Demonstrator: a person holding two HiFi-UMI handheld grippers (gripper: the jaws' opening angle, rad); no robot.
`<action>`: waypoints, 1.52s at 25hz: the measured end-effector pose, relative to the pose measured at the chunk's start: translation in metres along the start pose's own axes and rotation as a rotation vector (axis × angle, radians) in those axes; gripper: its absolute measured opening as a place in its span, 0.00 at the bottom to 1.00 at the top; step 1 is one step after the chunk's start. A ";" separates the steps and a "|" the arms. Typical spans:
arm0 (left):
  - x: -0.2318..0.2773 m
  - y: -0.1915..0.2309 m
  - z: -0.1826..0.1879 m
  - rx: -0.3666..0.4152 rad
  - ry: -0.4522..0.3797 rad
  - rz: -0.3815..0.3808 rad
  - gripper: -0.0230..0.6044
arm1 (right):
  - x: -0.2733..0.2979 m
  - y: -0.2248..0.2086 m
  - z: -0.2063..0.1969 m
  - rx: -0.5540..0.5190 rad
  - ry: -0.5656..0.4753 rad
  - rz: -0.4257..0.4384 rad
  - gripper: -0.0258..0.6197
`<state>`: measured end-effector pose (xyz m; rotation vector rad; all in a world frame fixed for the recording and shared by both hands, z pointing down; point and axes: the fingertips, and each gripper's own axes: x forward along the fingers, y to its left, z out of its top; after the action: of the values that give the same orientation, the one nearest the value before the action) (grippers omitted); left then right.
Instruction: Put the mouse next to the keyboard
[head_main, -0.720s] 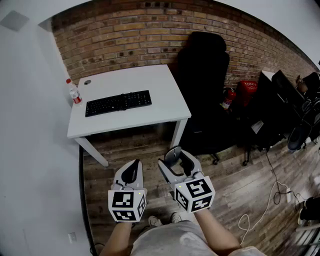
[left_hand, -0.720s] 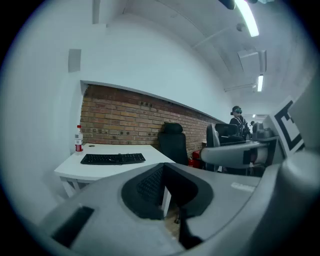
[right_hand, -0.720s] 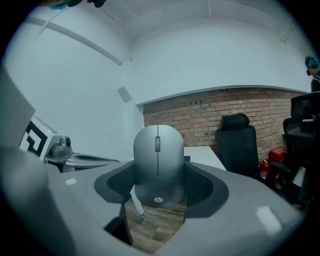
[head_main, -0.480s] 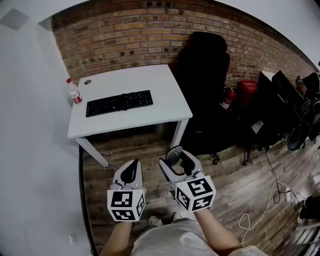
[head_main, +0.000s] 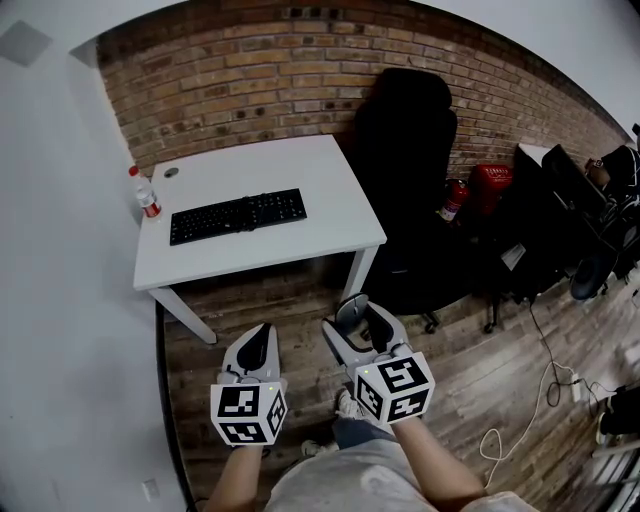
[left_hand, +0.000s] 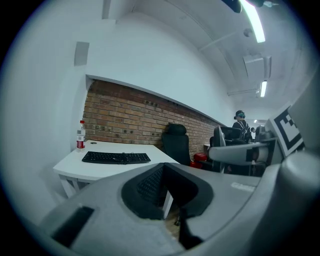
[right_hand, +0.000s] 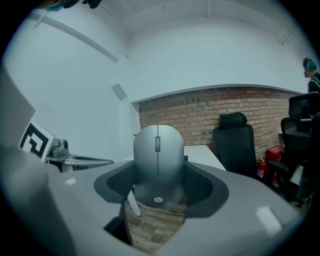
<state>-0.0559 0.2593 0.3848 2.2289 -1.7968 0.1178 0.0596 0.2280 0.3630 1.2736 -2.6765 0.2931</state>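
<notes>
Person stepped nearer white table (head_main: 330, 180); right gripper (right_hand: 158, 182) jaws wide, clamping rounded grey plastic mouse (right_hand: 158, 157); left gripper (head_main: 263, 332) jaws together, empty; flat black keyboard (head_main: 238, 217) well apart, carry continues.

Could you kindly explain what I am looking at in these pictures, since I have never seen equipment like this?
There is no robot here: a person holds a two-jaw gripper in each hand. The head view looks down from the person's head; the other two views come from a camera riding on each gripper. On the white desk lies a black keyboard, and a water bottle stands near its corner. A black chair stands beside the desk. The right gripper grips a grey mouse between its jaws. The left gripper has its jaws together, with nothing between them.
</notes>
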 end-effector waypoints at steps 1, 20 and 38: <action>0.003 0.003 0.000 -0.002 0.000 0.002 0.03 | 0.004 -0.002 0.000 0.001 0.000 -0.002 0.51; 0.154 0.050 0.031 0.010 0.024 0.077 0.03 | 0.143 -0.099 0.019 0.038 0.015 0.061 0.51; 0.304 0.062 0.053 -0.019 0.055 0.141 0.03 | 0.249 -0.213 0.033 0.079 0.071 0.117 0.51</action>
<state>-0.0534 -0.0542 0.4154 2.0648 -1.9161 0.1870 0.0684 -0.0980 0.4113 1.1065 -2.7086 0.4548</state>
